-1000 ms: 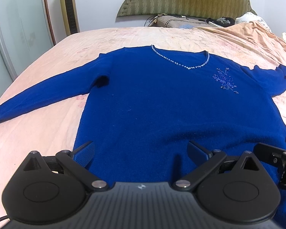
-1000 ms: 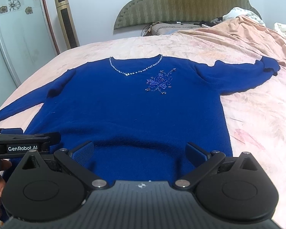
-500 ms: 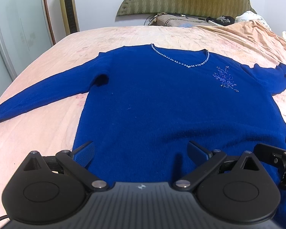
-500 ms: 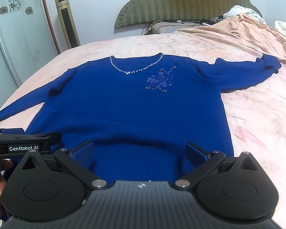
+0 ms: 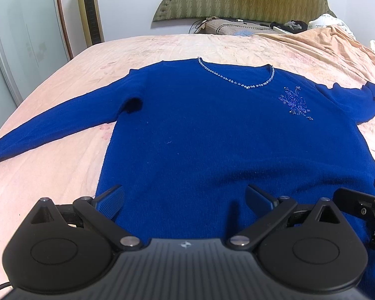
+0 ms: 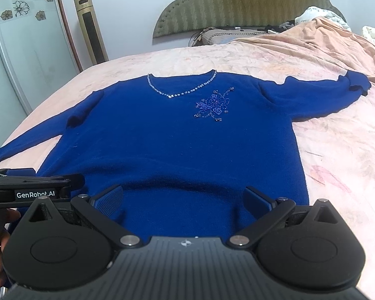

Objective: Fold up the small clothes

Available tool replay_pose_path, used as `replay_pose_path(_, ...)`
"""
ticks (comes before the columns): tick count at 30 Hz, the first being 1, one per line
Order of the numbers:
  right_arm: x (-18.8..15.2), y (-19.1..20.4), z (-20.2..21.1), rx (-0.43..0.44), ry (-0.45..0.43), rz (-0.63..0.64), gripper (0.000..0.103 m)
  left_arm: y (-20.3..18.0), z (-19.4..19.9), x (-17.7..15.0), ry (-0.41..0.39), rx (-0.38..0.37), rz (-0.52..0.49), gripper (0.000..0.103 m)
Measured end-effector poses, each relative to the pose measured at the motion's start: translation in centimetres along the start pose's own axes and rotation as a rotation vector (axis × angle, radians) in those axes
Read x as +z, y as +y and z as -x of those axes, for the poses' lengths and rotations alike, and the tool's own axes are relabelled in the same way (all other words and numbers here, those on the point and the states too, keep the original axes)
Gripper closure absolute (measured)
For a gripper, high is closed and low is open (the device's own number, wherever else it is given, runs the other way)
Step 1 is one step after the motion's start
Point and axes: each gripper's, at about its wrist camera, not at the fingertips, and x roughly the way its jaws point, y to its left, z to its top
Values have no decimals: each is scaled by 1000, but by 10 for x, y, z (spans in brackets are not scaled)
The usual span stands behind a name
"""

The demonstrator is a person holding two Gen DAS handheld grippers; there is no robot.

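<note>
grippers side by side above sweater (image 5: 212, 137) hem, level, both jaws spread.

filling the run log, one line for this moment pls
blue knit sweater: flat on pink bedsheet, sleeves spread, unfolded | left gripper: open | right gripper: open

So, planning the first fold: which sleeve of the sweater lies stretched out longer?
The sleeve on the left side stretches long across the bed; the right-side sleeve looks shorter, its cuff bunched.
</note>
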Motion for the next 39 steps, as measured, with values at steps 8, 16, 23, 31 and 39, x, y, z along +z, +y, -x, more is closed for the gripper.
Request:
replay_pose_path(8, 3, -3, 1, 9, -15, 10, 0, -5, -2, 3, -2, 8, -20, 0)
replay_pose_path(16, 8, -10, 0, 26, -92, 98, 0, -17, -7, 15, -10, 12, -51, 0)
replay_pose_path(23, 24, -40, -12, 35, -99, 89, 0, -34, -12, 33, -66, -3, -84, 0)
replay_pose_path(31, 64, -152, -36, -101, -157, -65, 0, -52, -28, 45, -87, -16, -110, 0)
replay_pose_path(39, 109, -273, -88, -481, -187, -16, 8, -67, -51, 51, -31, -41, -130, 0)
